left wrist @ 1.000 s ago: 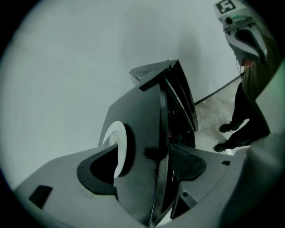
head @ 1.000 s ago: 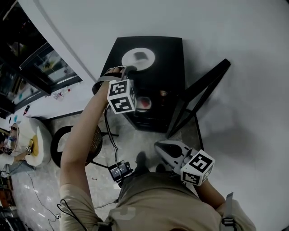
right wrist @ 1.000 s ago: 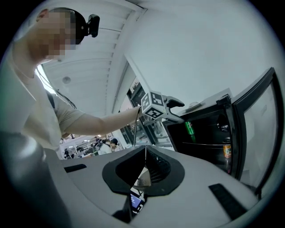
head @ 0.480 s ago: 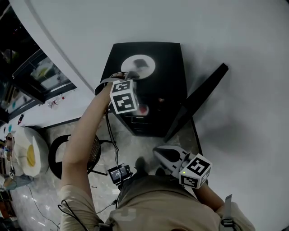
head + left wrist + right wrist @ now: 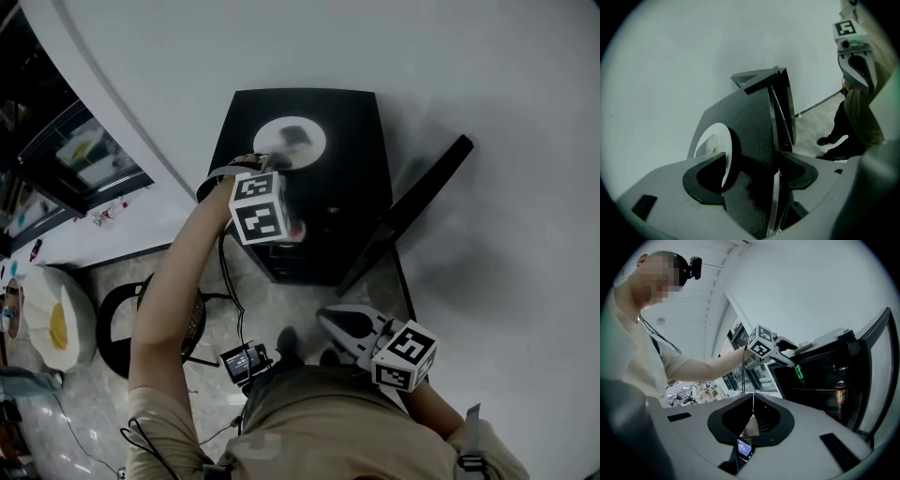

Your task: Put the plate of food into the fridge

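A white plate of food [image 5: 289, 141] lies on top of a small black fridge [image 5: 347, 131]. The fridge door [image 5: 412, 206] stands open to the right. My left gripper [image 5: 272, 161] reaches over the fridge top at the plate's near rim. In the left gripper view its jaws [image 5: 752, 161] are wide apart. The plate [image 5: 715, 143] shows beside the left pad, which does not press on it. My right gripper [image 5: 339, 321] hangs low by the person's body, its jaws [image 5: 752, 404] shut and holding nothing.
Inside the open fridge stand a green bottle [image 5: 799, 373] and a can [image 5: 841, 394]. A black round stool [image 5: 122, 314] and a white seat [image 5: 56, 323] are on the floor at left. A white wall runs behind the fridge. A cable hangs from the left arm.
The head view has shifted a little, so the fridge sits lower in frame. My left gripper stays at the plate's near rim. The right gripper has barely moved.
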`<state>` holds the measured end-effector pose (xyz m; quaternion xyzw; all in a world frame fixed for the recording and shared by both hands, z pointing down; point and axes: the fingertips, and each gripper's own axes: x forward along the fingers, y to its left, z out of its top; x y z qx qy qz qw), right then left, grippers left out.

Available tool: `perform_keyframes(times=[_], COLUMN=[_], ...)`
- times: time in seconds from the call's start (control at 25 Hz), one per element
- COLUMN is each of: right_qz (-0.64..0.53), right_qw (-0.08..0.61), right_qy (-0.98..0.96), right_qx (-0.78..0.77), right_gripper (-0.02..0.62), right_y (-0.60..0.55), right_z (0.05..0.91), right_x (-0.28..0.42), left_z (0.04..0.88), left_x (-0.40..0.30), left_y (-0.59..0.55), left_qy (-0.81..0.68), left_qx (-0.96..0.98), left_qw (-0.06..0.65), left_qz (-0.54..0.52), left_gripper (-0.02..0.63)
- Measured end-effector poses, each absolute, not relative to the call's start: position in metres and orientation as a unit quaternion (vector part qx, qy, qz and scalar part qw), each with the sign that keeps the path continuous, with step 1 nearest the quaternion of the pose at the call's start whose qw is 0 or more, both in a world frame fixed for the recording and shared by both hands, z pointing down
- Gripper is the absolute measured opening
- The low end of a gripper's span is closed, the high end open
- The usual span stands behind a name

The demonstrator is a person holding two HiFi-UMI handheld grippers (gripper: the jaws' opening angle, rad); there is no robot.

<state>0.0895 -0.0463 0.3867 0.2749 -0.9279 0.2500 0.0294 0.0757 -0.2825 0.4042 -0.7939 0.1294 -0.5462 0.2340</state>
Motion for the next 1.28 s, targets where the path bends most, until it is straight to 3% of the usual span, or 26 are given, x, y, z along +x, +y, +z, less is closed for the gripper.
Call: perform_keyframes(times=[0.68,1.28], right_qz=[0.264,0.278], right_qw=[0.036,0.029], right_qy=[-0.928,-0.923], right_qx=[0.260,0.266], right_gripper=[0.021,0.021], right_y=[-0.043,-0.048], right_z=[0.389,0.391], right_x=[0.090,0.095], left_z=[0.389,0.408], left_x=[0.068,0.068], left_y=[-0.276,-0.275], left_qy=[0.182,0.169], left_qx=[-0.803,-0.790], left_qw=[0.258,0.256], left_qz=[-0.505,-0.531], left_gripper=[0.359,0.357])
